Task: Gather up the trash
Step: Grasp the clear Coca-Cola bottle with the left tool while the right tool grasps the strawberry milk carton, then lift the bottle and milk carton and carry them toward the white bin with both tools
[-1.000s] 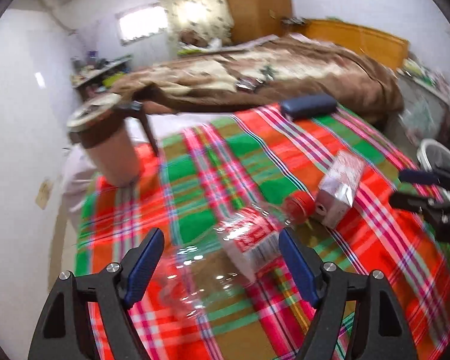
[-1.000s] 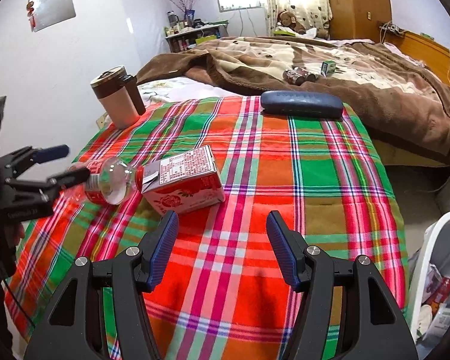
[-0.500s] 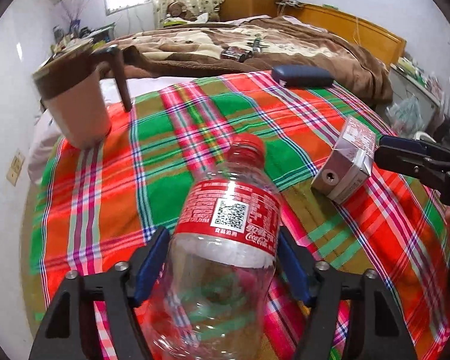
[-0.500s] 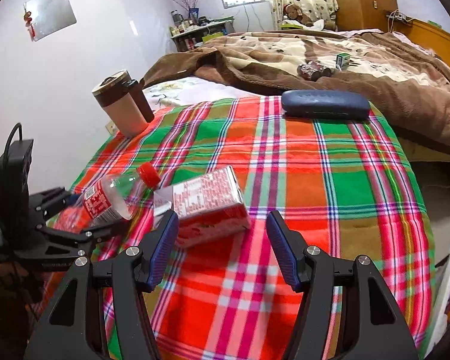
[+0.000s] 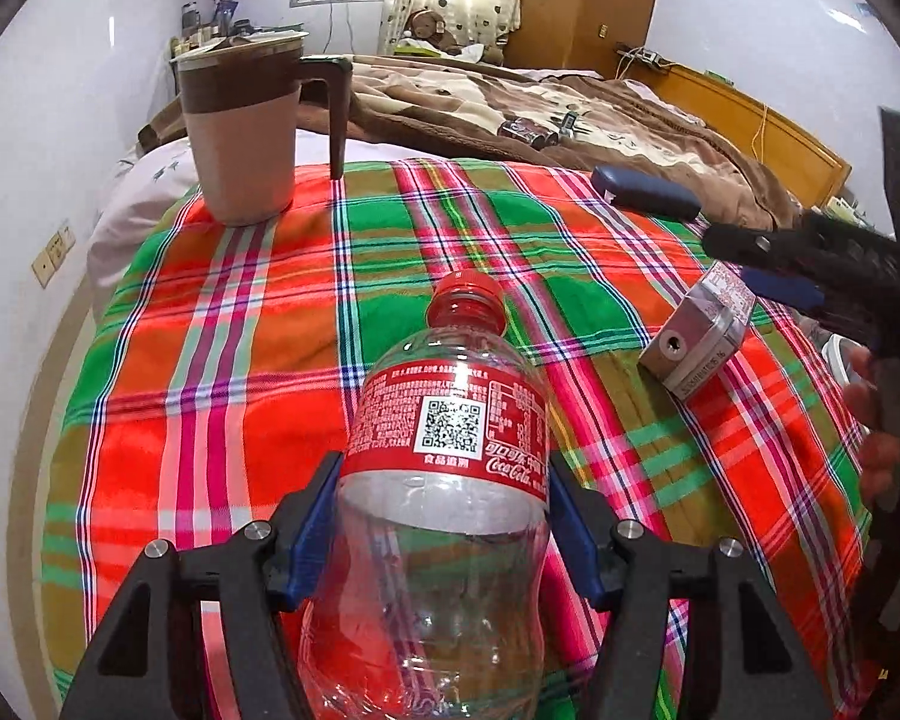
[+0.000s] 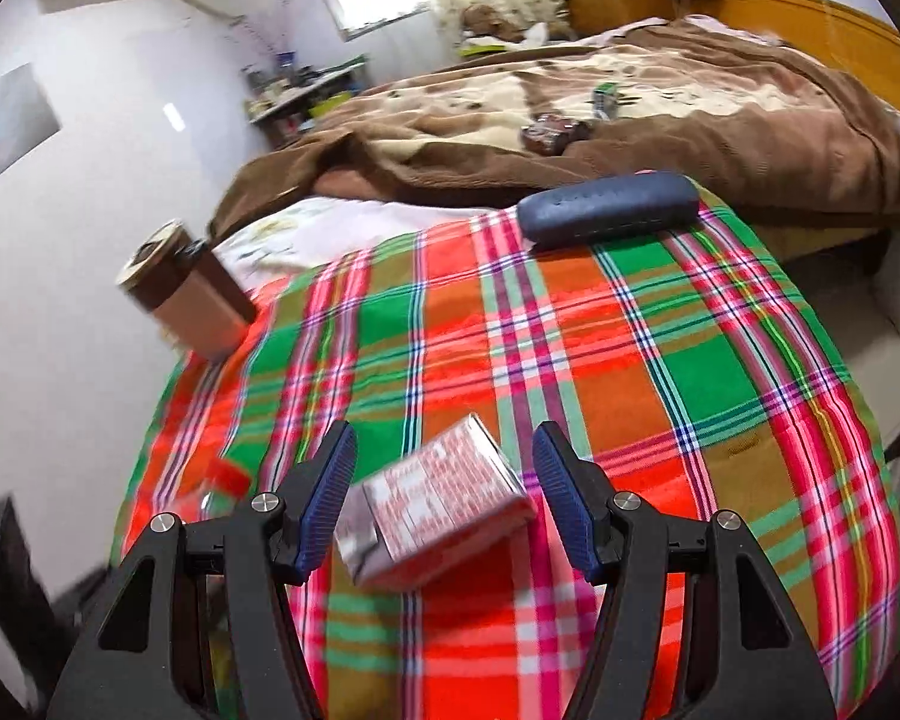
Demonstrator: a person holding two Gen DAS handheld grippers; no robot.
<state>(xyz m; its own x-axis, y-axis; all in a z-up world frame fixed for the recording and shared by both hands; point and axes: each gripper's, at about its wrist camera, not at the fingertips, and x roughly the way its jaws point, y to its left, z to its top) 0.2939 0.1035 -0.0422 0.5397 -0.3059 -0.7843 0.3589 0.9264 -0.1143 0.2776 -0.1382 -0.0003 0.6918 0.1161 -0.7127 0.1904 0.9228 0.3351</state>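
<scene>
Right, the left gripper (image 5: 444, 531) is clamping a clear plastic bottle (image 5: 444, 480) at the bottom centre of the left wrist frame, ribbed blue pads (image 5: 315, 525) pressing into both sides of the thin, crinkled body just under the glossy red label. The bottle is pointing away from the camera, its red screw cap (image 5: 463, 288) sitting mid-frame over the plaid cloth (image 5: 222, 360), a flat woven spread of red, green and orange checks.

Over in the right wrist frame, the right gripper (image 6: 444, 501) is hanging with its jaws spread wide, and the boxy red-and-white drink carton (image 6: 432, 507) is lying between them at lower centre, tilted, not pinched by either pad as far as the blur lets me see. The same carton (image 5: 699, 339) is showing its silvery foil end at the right of the left wrist frame.

Further out, a smooth tan mug (image 5: 243, 132) with a dark brown band and handle is standing upright at upper left, and a rounded dark-blue case (image 6: 609, 207) is resting at the cloth's far edge, just before the rumpled brown blanket (image 6: 660, 114).
</scene>
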